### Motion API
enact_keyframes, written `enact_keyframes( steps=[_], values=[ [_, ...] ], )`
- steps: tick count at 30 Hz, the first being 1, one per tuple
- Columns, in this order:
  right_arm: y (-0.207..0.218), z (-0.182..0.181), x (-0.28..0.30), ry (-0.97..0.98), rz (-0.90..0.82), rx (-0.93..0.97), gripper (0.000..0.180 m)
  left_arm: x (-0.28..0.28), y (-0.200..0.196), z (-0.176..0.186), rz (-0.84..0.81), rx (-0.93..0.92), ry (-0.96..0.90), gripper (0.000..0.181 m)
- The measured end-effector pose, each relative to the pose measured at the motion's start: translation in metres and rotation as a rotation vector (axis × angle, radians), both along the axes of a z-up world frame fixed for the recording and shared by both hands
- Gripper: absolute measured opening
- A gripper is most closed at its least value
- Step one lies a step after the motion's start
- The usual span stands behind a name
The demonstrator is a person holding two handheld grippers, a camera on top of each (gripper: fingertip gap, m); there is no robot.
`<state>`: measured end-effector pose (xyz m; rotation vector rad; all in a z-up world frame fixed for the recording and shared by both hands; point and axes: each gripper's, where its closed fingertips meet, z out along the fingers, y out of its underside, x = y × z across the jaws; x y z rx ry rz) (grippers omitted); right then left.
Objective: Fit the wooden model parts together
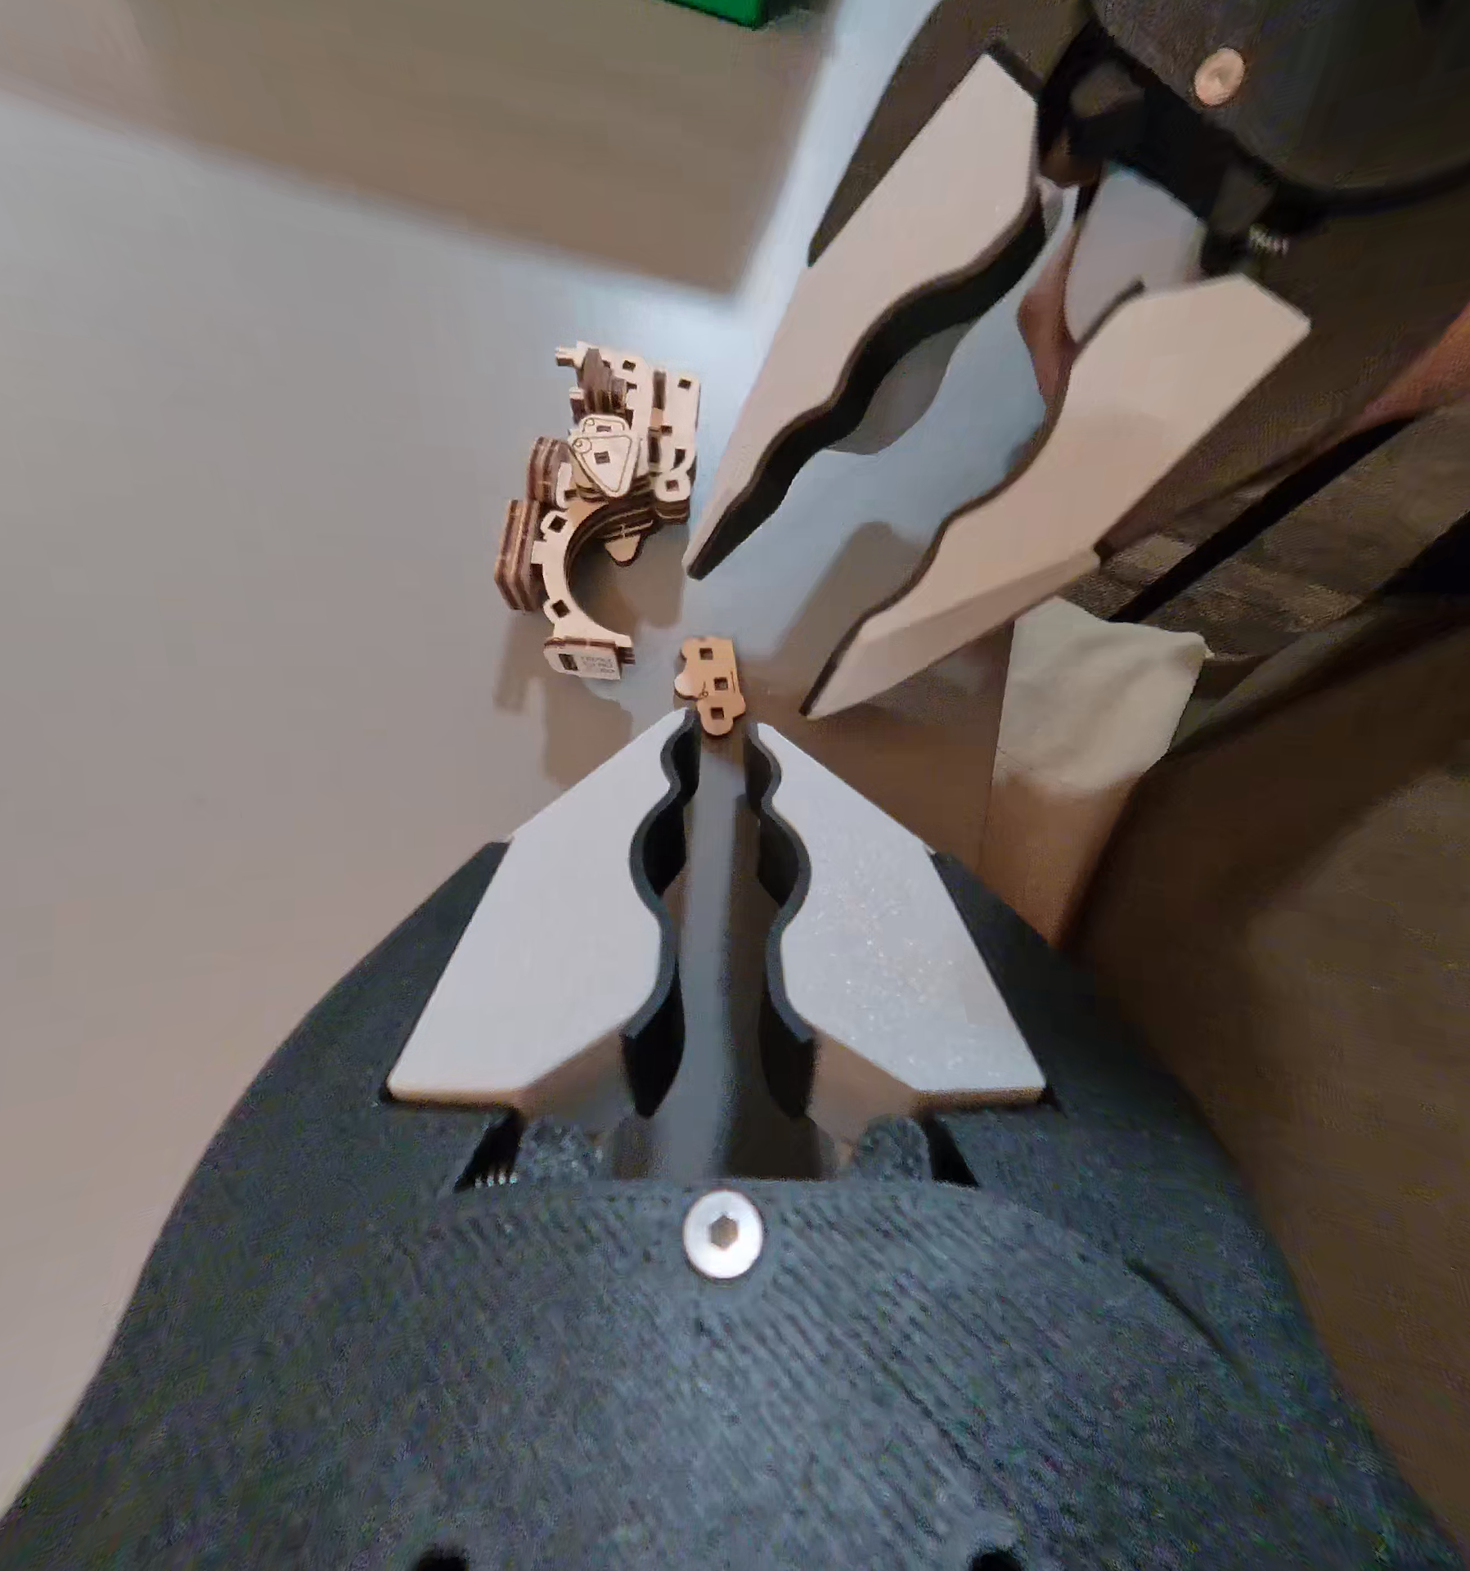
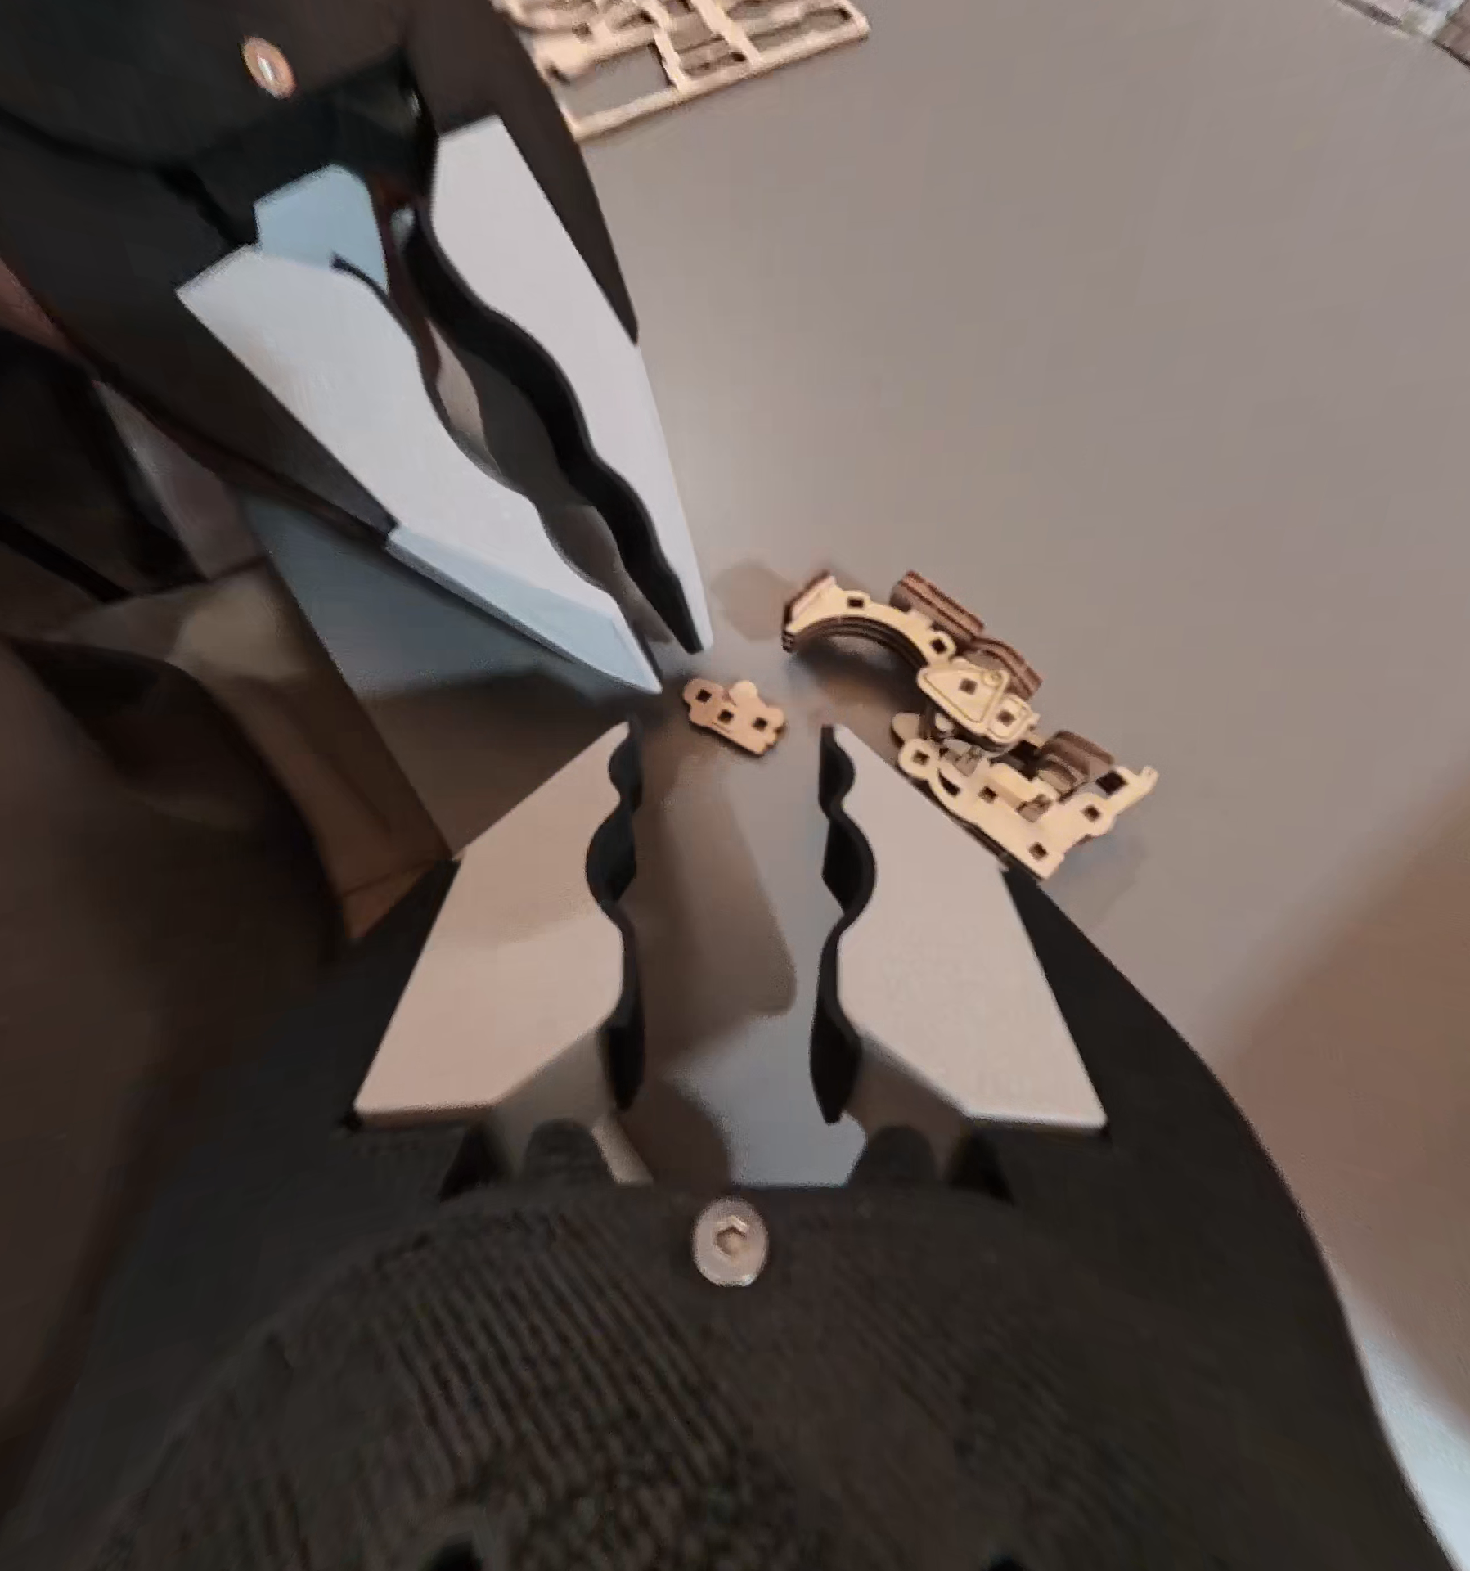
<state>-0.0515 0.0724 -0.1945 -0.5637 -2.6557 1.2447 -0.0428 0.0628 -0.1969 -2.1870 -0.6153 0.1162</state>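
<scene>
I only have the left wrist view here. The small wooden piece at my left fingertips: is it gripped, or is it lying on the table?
Observer: In the right wrist view the small piece lies flat on the table. The left gripper has its tips just beside one end and does not seem to be pinching it.
Operator: Where is it relative to the right gripper?
Observer: It is just ahead of the gap between the open fingers of the right gripper, not yet between them.
Operator: Are there any spare parts around besides the half-built model?
Observer: Yes, a punched-out parts sheet lies farther back on the table, outside your view.
</scene>
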Motion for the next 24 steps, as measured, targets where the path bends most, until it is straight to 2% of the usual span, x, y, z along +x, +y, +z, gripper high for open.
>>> enact_keyframes(
  steps=[1,8,14,20,24],
  values=[
    [0.002,-0.004,-0.001,0.008,-0.016,0.035,0.043,-0.002,-0.001,-0.001,0.010,-0.002,-0.016,0.008],
    [-0.007,-0.008,0.008,-0.064,0.011,0.021,0.044,0.005,0.002,-0.009,-0.020,-0.021,-0.084,0.013],
    [-0.007,-0.009,0.009,-0.056,0.045,0.021,0.045,0.012,0.005,-0.008,-0.051,0.005,-0.134,0.008],
    [-0.002,-0.009,0.008,-0.022,0.095,0.026,0.027,0.014,0.005,-0.004,-0.059,0.075,-0.220,0.011],
    [0.000,-0.008,0.001,-0.078,0.054,-0.021,0.030,0.010,0.003,-0.002,-0.027,0.111,-0.254,0.012]
  ],
)
